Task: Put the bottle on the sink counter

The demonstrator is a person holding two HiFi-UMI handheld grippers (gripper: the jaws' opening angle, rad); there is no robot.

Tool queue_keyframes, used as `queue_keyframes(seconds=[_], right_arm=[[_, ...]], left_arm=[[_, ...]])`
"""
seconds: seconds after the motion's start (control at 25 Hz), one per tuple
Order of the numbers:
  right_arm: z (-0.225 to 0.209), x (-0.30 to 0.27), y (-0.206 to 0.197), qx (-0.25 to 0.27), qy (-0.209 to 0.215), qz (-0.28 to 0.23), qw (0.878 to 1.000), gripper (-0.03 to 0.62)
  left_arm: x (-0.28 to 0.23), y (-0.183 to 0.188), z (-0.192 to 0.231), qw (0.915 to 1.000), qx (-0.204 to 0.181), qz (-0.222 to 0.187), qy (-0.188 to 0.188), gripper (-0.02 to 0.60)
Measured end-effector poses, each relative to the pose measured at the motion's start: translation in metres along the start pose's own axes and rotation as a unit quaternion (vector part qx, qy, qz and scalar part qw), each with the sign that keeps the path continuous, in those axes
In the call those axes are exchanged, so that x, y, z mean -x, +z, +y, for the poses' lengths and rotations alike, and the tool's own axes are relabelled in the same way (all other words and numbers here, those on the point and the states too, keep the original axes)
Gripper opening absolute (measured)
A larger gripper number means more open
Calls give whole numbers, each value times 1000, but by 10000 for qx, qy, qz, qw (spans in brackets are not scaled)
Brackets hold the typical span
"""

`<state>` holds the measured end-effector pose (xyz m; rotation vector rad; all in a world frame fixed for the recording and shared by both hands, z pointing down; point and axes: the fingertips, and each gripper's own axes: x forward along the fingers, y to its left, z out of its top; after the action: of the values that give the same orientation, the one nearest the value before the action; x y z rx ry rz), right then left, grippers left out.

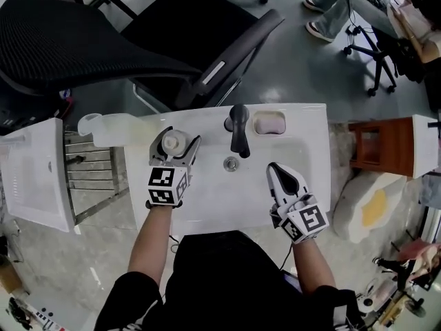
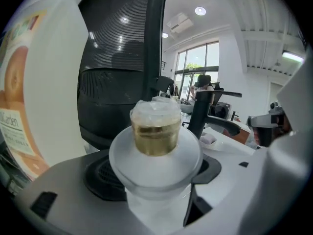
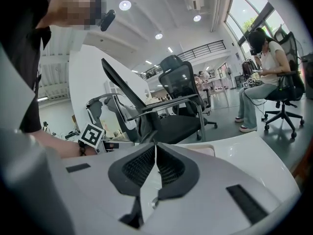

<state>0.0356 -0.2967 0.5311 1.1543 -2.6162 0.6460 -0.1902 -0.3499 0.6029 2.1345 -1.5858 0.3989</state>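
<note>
A small white bottle (image 1: 174, 142) with a gold cap under clear wrap (image 2: 155, 129) stands upright at the back left of the white sink counter (image 1: 313, 140). My left gripper (image 1: 176, 143) is shut on it, one jaw on each side of its body (image 2: 155, 180). I cannot tell whether its base rests on the counter. My right gripper (image 1: 277, 172) hovers over the basin on the right, shut and holding nothing; its pads meet in the right gripper view (image 3: 155, 153).
A black faucet (image 1: 239, 126), a soap dish (image 1: 269, 123) and the drain (image 1: 231, 163) sit mid-sink. A large white bottle (image 1: 110, 129) with an orange label (image 2: 17, 111) lies just left of my left gripper. An office chair (image 1: 138, 33) stands behind the sink, a wooden stool (image 1: 379, 143) to the right.
</note>
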Motion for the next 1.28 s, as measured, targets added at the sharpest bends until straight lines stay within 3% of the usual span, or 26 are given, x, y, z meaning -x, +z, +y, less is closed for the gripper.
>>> queue_keyframes(seconds=[0.2, 0.72, 1.28], right_arm=[[-4, 6, -10, -60, -184, 111, 9998, 32], [-8, 23, -28, -169, -595, 126, 9980, 32], [-10, 33, -30, -217, -658, 113, 9975, 32]], left_arm=[[-18, -4, 4, 9998, -138, 111, 92, 350], [-55, -12, 17, 9977, -11, 403, 549, 350], [-62, -21, 16, 9920, -469, 566, 1028, 350]])
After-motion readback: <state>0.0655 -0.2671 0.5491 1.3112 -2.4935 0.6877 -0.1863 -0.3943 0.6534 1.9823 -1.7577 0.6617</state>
